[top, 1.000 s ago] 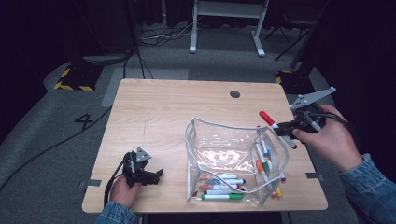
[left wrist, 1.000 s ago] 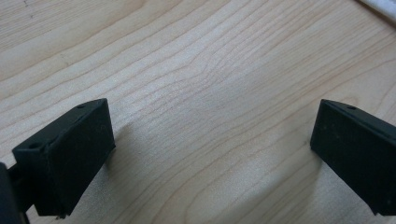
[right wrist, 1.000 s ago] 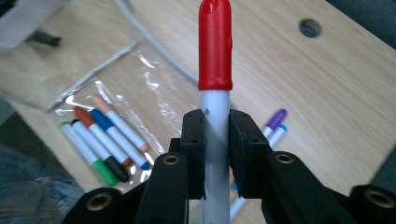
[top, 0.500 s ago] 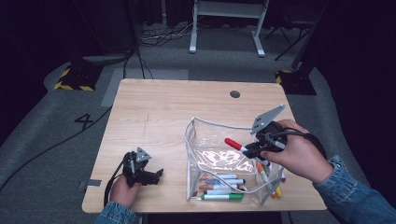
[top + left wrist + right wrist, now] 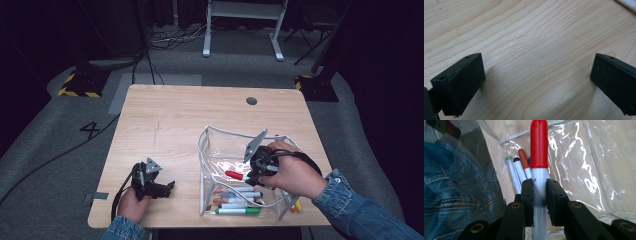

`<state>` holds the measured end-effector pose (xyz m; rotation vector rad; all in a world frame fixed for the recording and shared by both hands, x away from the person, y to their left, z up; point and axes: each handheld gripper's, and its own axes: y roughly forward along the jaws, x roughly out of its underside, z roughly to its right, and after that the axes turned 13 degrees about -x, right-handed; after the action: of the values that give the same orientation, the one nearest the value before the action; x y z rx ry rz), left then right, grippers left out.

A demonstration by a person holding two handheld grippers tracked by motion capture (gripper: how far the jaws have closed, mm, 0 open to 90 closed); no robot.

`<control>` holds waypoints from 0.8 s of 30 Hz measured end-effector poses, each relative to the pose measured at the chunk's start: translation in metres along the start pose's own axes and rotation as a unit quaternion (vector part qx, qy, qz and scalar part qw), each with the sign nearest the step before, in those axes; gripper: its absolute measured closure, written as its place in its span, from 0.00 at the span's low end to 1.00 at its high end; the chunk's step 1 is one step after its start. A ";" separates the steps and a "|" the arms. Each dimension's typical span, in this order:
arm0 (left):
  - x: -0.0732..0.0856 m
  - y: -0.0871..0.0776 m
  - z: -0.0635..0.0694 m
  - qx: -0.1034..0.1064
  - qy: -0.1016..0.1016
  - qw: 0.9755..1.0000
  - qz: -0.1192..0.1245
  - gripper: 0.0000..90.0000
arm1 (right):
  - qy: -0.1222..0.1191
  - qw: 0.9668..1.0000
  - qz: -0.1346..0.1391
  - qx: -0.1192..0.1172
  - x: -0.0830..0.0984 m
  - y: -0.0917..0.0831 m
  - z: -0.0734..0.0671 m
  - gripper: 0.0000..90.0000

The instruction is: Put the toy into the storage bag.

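A clear plastic bag (image 5: 215, 150) stands open on the wooden table (image 5: 180, 125), with several markers (image 5: 237, 202) lying in its near end. My right gripper (image 5: 246, 176) reaches down into the bag, shut on a red-capped marker (image 5: 234, 174) that points left. In the right gripper view the pads (image 5: 527, 195) clamp the marker's white barrel (image 5: 539, 182), its red cap (image 5: 539, 142) pointing away over the bag's floor. My left gripper (image 5: 167, 187) rests on the table at the near left, open, with bare wood (image 5: 536, 62) between its jaws.
More markers (image 5: 517, 170) lie against the bag's wall beside a denim sleeve (image 5: 454, 195). One marker tip (image 5: 298, 205) pokes out past the bag's near right corner. A round hole (image 5: 251, 100) sits at the table's far right. Cables and a stand's feet (image 5: 240, 50) lie beyond the table.
My right gripper has carried the red-capped marker from off the table's right edge leftward and down into the bag. The left gripper has stayed put.
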<state>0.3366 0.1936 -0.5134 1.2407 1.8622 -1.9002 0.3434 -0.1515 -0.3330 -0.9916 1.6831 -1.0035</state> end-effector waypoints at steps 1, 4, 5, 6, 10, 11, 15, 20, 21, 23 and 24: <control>0.000 0.000 0.000 -0.001 0.001 1.000 0.001 0.00 | -0.003 1.000 -0.007 -0.003 -0.001 0.003 0.000 0.86; 0.000 0.000 0.000 0.001 0.000 1.000 0.000 0.00 | -0.008 0.999 -0.032 -0.001 -0.005 0.010 0.000 0.86; 0.000 0.000 0.000 0.000 0.000 1.000 0.000 0.00 | -0.009 0.999 -0.039 0.000 -0.006 0.011 0.000 0.86; 0.000 0.000 0.000 0.001 0.000 1.000 0.000 0.00 | -0.010 0.999 -0.045 -0.001 -0.007 0.013 0.000 0.86; 0.000 0.000 0.000 0.000 0.000 1.000 0.000 0.00 | -0.014 0.997 -0.077 0.007 -0.010 0.019 0.001 0.86; 0.000 0.000 0.000 0.001 0.000 1.000 0.000 0.00 | -0.014 0.996 -0.085 0.007 -0.011 0.021 0.001 0.86; 0.000 0.000 0.000 0.000 0.000 1.000 0.000 0.00 | -0.020 0.994 -0.108 0.011 -0.014 0.028 0.001 0.86; 0.000 0.000 0.000 0.000 0.000 1.000 0.001 0.00 | -0.026 0.993 -0.115 -0.004 -0.020 0.035 0.001 0.86; 0.000 0.000 0.000 0.001 0.000 1.000 0.000 0.00 | -0.027 0.993 -0.117 -0.009 -0.020 0.039 0.002 0.86; 0.000 0.000 0.000 -0.001 0.001 1.000 0.001 0.00 | -0.024 0.992 -0.122 -0.017 -0.020 0.045 0.003 0.85; 0.000 0.000 0.000 0.001 0.000 1.000 0.000 0.00 | -0.020 0.992 -0.124 -0.023 -0.020 0.049 0.003 0.86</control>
<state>0.3367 0.1937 -0.5134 1.2410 1.8610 -1.9014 0.3433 -0.1169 -0.3727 -1.2676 1.5824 -1.1004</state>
